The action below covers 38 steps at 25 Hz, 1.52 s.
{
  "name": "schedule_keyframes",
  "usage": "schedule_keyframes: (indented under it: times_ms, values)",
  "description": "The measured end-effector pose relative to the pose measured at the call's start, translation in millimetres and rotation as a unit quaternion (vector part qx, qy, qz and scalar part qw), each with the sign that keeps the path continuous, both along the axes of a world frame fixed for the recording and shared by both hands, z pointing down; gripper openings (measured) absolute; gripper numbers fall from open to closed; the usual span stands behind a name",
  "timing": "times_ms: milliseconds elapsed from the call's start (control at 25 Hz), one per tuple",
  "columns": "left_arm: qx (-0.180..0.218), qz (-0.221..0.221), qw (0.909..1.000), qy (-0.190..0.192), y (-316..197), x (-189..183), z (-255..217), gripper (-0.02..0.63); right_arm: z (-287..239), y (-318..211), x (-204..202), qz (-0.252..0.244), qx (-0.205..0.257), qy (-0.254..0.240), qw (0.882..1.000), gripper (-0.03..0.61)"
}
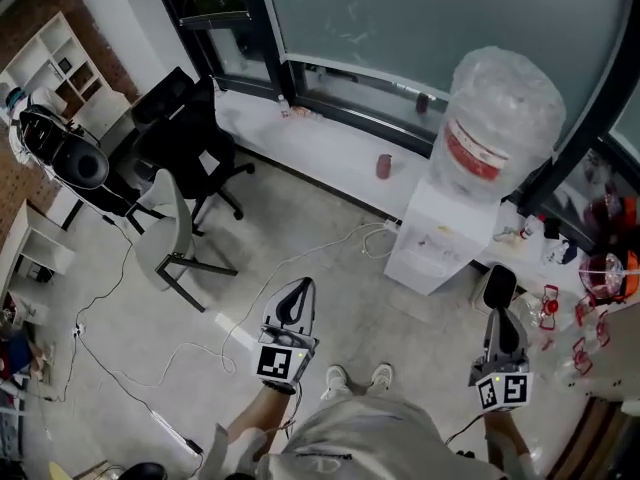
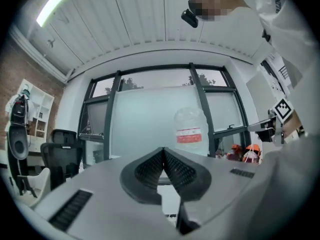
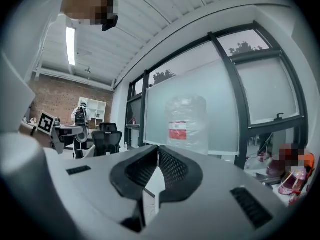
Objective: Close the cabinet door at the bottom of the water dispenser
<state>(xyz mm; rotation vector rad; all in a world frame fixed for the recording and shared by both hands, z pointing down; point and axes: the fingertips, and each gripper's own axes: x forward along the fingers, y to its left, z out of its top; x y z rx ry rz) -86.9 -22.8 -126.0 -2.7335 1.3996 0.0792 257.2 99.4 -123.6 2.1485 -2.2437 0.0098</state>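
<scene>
Jaws on your left gripper (image 1: 300, 288) and right gripper (image 1: 498, 276) sit together, empty, well back from the water dispenser (image 1: 440, 243). How its cabinet door stands is unclear, so look low before any push.

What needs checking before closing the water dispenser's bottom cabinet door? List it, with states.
1. Left gripper empty, jaws together: ok.
2. Right gripper empty, jaws together: ok.
3. Water dispenser ahead of both grippers: ok.
4. Cabinet door's position: cannot tell; the head view looks down from above.
5. A gripper within touch of the dispenser: not ok; both are apart from it.
6. Floor path free: not ok; a white cable lies before the dispenser.
</scene>
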Motion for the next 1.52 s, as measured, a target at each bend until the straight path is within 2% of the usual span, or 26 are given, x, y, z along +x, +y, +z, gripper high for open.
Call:
schedule_keyframes:
  times_ms: [200,360,680,920,1520]
  values:
    - [0.034,-0.026,0.9987,0.028,3,-20,-33,0.008,-15,14,-1,0.016,0.025,0.002,1.000,0.023]
    - [0.067,-0.020,0.9975,0.013,2,-15,-49,0.008,-27,15,-3,0.029,0.050,0.000,0.998,0.023]
    - [0.083,-0.024,0.9962,0.008,-1,-16,-55,0.008,-31,15,3,0.047,0.062,0.005,0.997,0.018]
    - [0.064,-0.020,0.9966,0.047,-3,-23,-58,0.008,-30,14,-1,0.047,0.059,0.008,0.997,0.017]
    - [0.058,-0.011,0.9972,0.046,3,-16,-51,0.008,-25,18,-1,0.053,0.053,0.007,0.997,0.015]
